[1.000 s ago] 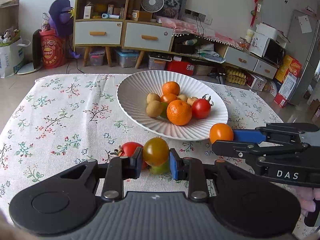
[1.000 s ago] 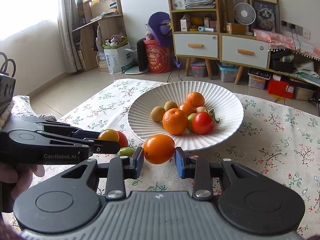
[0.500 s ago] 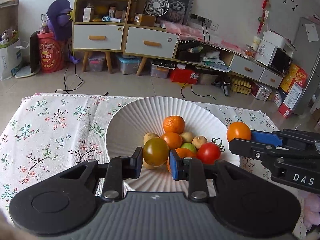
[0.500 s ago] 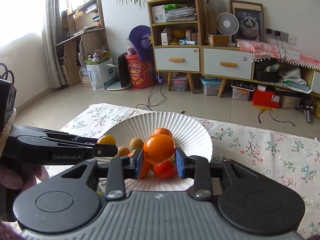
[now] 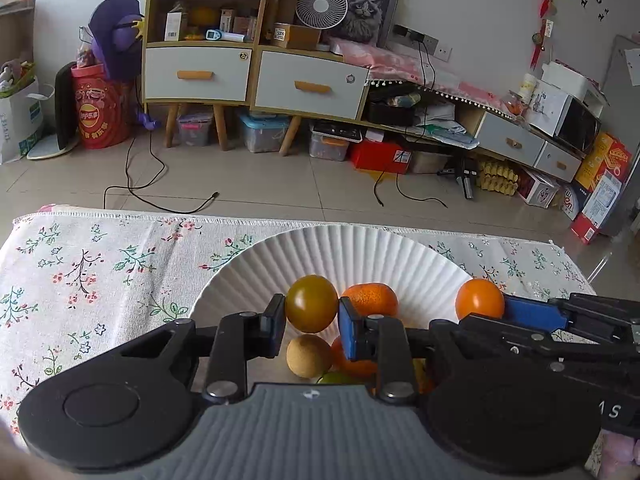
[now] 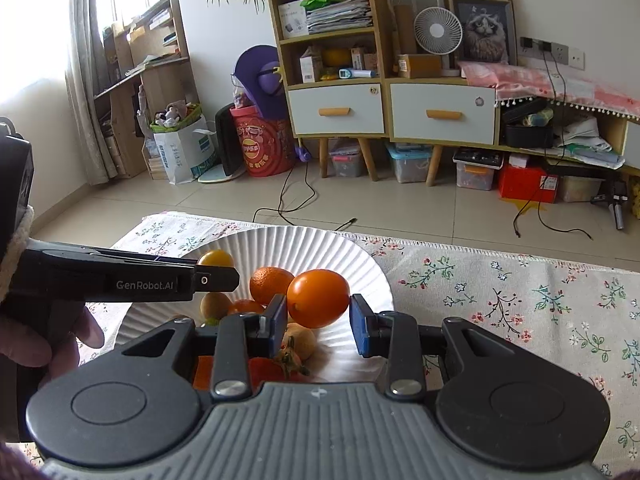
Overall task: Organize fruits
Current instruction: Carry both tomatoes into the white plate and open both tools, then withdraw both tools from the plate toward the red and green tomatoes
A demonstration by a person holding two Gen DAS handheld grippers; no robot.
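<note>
Now, left gripper point(image 5: 311, 321) jaws clamping olive-brown tomato point(image 5: 311, 309), right gripper point(image 6: 318, 324) jaws pinching glossy orange tomato point(image 6: 318, 298).

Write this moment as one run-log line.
left tool: grips olive-yellow round tomato | right tool: grips orange round tomato | both over white ribbed plate

Glossy skin is seen on the orange tomato point(image 6: 318, 298); the ribbed white plate point(image 6: 320, 248) looks matt, on woven floral cloth point(image 6: 520, 292).

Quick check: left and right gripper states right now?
Left gripper: closed on the olive-yellow tomato.
Right gripper: holding the orange tomato; right pad looks barely off it.
</note>
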